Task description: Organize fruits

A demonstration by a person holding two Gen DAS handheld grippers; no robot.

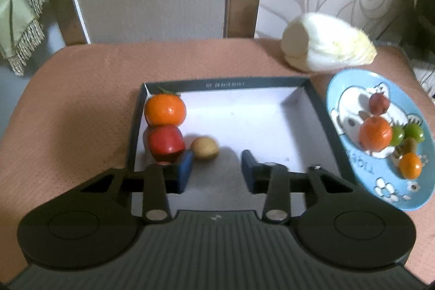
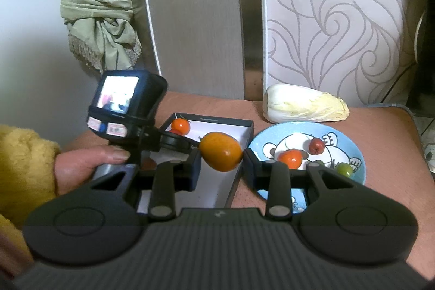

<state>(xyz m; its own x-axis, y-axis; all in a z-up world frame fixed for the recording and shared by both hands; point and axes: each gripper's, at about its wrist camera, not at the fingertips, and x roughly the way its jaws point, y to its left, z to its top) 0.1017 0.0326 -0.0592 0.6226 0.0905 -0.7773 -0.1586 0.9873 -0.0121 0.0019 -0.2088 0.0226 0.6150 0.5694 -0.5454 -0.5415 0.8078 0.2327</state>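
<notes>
A shallow cardboard box (image 1: 312,99) with dark walls and a smooth white floor sits on a salmon-coloured, finely dotted woven cover over the table (image 1: 81,99). Against the box's left wall a glossy round tangerine (image 1: 165,108) with a green leaf touches a shiny red apple (image 1: 166,142) just nearer the camera; a dull, tan, egg-shaped fruit (image 1: 204,148) lies loose on the white floor beside the apple.

The left claw (image 1: 217,170) hangs over the near part of the box, its blue pads apart with nothing between them; the left pad stands just beside the apple and the tan fruit.

The right claw (image 2: 222,162) is clamped on a smooth, oval orange fruit (image 2: 221,151), held in the air above the box's right edge. In that view the left gripper's camera body and a hand (image 2: 87,165) in a fluffy yellow sleeve (image 2: 24,154) cover the box's left part.

Right of the box, nearly touching it, lies a glazed blue plate (image 1: 424,154) painted with a white cartoon bear and flowers. It carries an orange tangerine (image 1: 374,133), a small dark-red fruit (image 1: 378,103), two green fruits (image 1: 413,131), a brownish one and a small orange one (image 1: 410,165), crowded together. Behind the plate lies a pale, ribbed Chinese cabbage (image 1: 326,45). A fringed green curtain (image 2: 98,10) hangs knotted at the back left, beside swirl-patterned panels (image 2: 339,18).
</notes>
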